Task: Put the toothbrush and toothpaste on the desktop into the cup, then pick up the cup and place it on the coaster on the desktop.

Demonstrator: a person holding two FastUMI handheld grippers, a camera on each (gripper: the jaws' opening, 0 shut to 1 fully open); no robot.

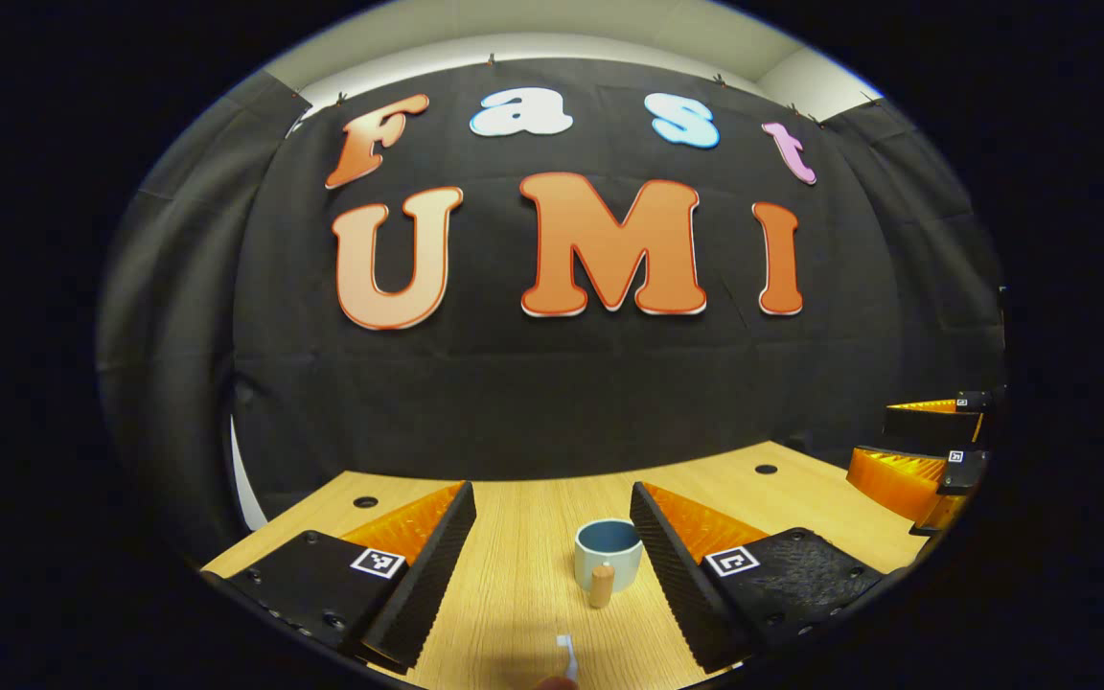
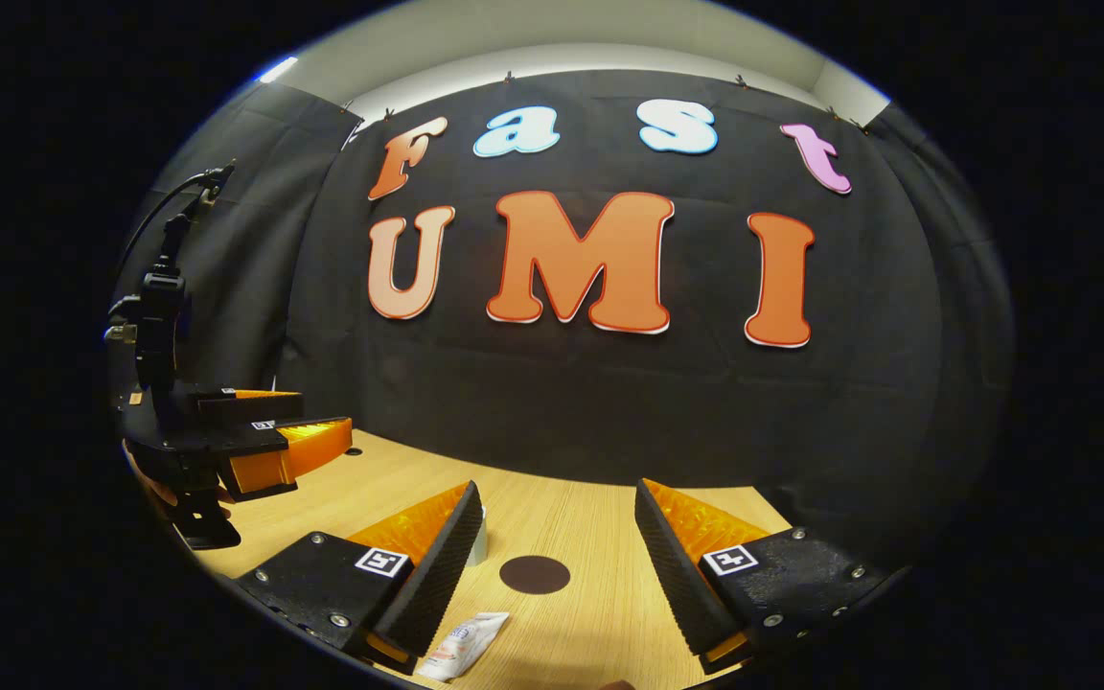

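Observation:
In the left gripper view a blue-grey cup (image 1: 607,556) with a wooden handle stands on the wooden desktop (image 1: 514,594), ahead between the fingers of my open left gripper (image 1: 552,551). A toothbrush head (image 1: 567,652) pokes in at the bottom edge. In the right gripper view my right gripper (image 2: 557,556) is open above the desk. A dark round coaster (image 2: 534,574) lies between its fingers, farther off. A white toothpaste tube (image 2: 464,645) lies near its left finger. The cup (image 2: 478,537) peeks from behind that finger.
The right gripper (image 1: 926,460) hangs at the right edge of the left gripper view. The left gripper (image 2: 245,446), with a hand under it, is at the left in the right gripper view. Black cloth walls close the desk's back and sides. Small cable holes (image 1: 766,470) mark the desktop.

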